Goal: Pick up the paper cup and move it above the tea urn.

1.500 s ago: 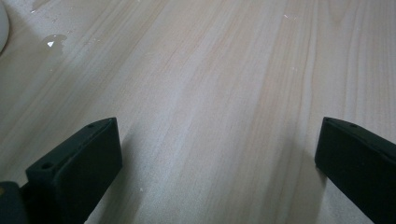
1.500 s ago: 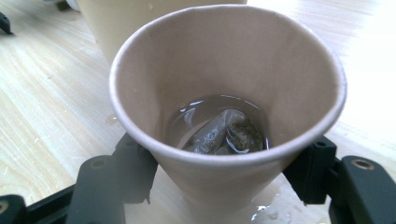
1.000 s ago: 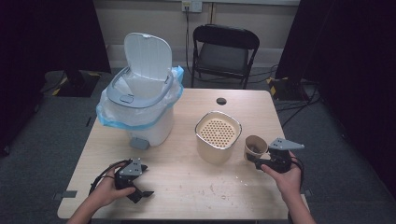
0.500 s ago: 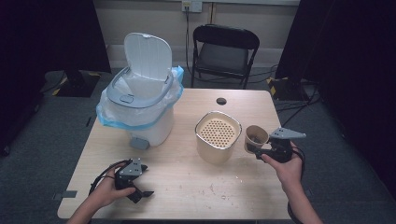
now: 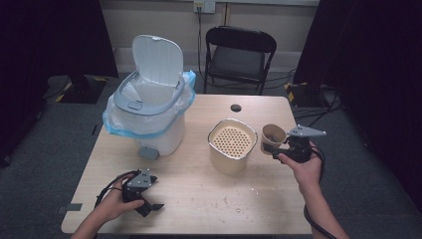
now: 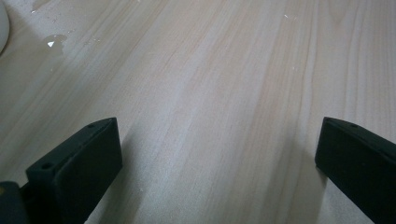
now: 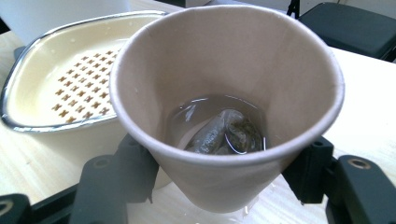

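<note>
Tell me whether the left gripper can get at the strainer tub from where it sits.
Probably yes. The left gripper rests open at the near edge, and bare table lies between it and the strainer tub. The cup and right gripper are on the tub's far side.

Open wooden tabletop (image 5: 209, 191) is left across the near half. Passage toward the far left is blocked by the white lidded bin with blue liner (image 5: 149, 112); the centre is occupied by the cream perforated-top container (image 5: 232, 146), just beside the held brown paper cup (image 5: 272, 138).
</note>
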Motion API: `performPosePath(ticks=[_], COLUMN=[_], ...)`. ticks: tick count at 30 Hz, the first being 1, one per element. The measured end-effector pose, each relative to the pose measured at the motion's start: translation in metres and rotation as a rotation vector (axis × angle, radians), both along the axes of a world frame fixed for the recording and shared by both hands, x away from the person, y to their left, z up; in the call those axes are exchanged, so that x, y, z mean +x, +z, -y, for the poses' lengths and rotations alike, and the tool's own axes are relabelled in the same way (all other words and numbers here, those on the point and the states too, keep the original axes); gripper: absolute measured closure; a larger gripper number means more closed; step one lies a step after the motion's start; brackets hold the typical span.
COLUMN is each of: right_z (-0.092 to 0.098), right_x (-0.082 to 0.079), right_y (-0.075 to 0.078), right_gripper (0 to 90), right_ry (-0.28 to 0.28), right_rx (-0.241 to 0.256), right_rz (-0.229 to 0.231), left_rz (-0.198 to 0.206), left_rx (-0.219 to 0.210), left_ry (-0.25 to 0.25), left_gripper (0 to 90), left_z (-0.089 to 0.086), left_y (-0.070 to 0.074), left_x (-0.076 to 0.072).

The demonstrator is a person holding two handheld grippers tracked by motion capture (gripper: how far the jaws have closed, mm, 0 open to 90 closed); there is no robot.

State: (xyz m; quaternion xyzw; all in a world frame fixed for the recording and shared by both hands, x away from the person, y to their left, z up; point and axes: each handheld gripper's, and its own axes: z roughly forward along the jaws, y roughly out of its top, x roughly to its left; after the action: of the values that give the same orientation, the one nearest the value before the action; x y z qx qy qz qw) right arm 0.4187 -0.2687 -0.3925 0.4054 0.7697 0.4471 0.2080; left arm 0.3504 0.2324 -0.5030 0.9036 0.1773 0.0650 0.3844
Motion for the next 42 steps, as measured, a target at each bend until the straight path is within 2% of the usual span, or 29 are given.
performPosePath(ticks=[5, 19, 31, 34, 37, 40, 42], right_z=[-0.001, -0.007, -0.018, -0.020, -0.020, -0.021, -0.021], right_x=[0.007, 0.027, 0.044, 0.049, 0.051, 0.055, 0.058], right_y=[0.003, 0.011, 0.019, 0.018, 0.017, 0.016, 0.015], right_gripper=[37.5, 37.7, 38.0, 38.0, 38.1, 38.3, 38.3], right_ry=[-0.018, -0.051, -0.069, -0.072, -0.069, -0.049, -0.042], right_rx=[0.010, -0.004, -0.019, -0.036, -0.041, -0.069, -0.061], right_rz=[0.002, 0.012, 0.054, 0.083, 0.096, 0.113, 0.121], left_rz=[0.000, 0.000, 0.001, 0.000, -0.001, 0.000, -0.001], left_rx=[0.000, -0.002, -0.002, 0.000, -0.005, -0.008, -0.002], left_ry=[0.000, 0.000, 0.000, -0.003, -0.005, -0.006, -0.009], left_gripper=[0.0, 0.0, 0.0, 0.0, 0.0, 0.0, 0.0], left_z=[0.000, 0.000, 0.000, 0.000, 0.000, 0.000, 0.000], left_y=[0.000, 0.000, 0.000, 0.000, 0.000, 0.000, 0.000], left_x=[0.000, 0.000, 0.000, 0.000, 0.000, 0.000, 0.001])
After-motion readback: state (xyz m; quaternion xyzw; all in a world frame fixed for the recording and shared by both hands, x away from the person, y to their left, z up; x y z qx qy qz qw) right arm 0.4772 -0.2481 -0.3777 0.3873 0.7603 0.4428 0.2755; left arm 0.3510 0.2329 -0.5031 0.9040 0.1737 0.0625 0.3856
